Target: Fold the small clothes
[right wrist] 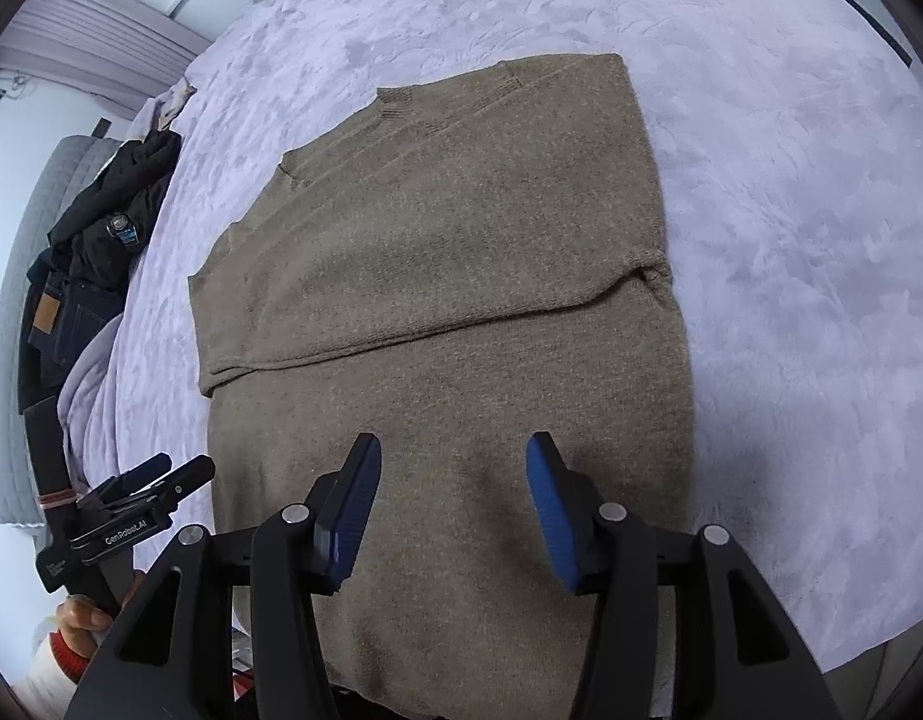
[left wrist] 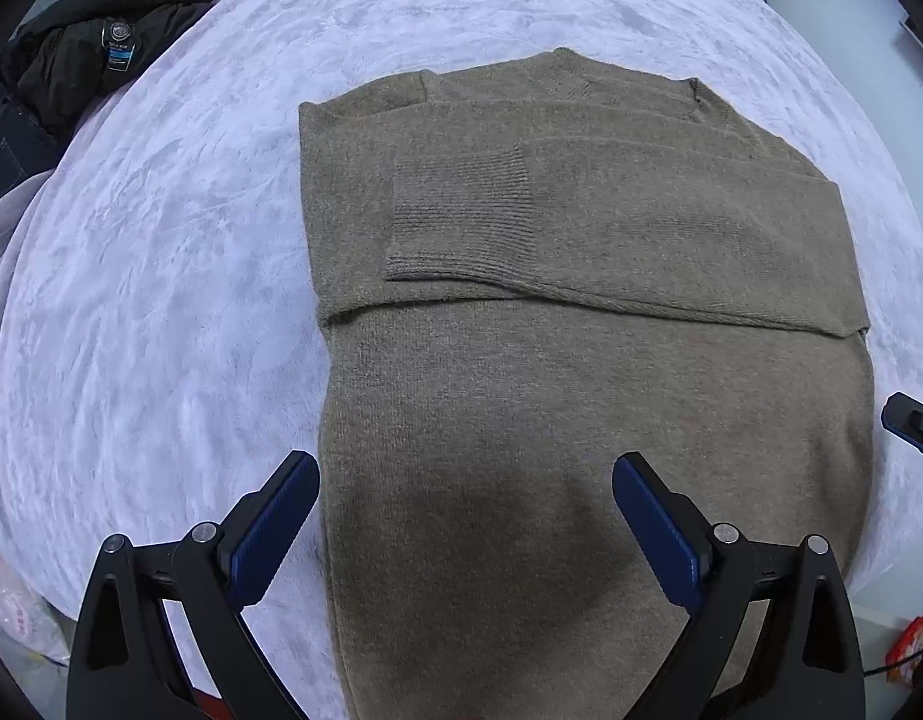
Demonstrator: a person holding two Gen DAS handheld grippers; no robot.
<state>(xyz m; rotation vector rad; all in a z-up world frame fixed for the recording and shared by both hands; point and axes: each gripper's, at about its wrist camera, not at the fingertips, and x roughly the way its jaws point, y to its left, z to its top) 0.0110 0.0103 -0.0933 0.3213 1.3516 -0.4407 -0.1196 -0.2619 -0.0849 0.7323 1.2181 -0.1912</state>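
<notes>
Sweater [left wrist: 581,360] lay flat on the bed [left wrist: 161,300], sleeves crossed over its far half, ready for the next fold. Both left tongs [left wrist: 466,525] and right tongs [right wrist: 453,510] hung apart above its near hem, empty.

My left gripper [left wrist: 466,483] is a black plastic frame with ribbed blue rubber pads [left wrist: 275,522] and round silver screws at its pivots, and my right gripper [right wrist: 453,468] is built the same. Seen from the right wrist, the left one's side reads "GenRobot.AI" in white, and my hand [right wrist: 83,618] wears a white sleeve with a red cuff [right wrist: 71,657].
</notes>
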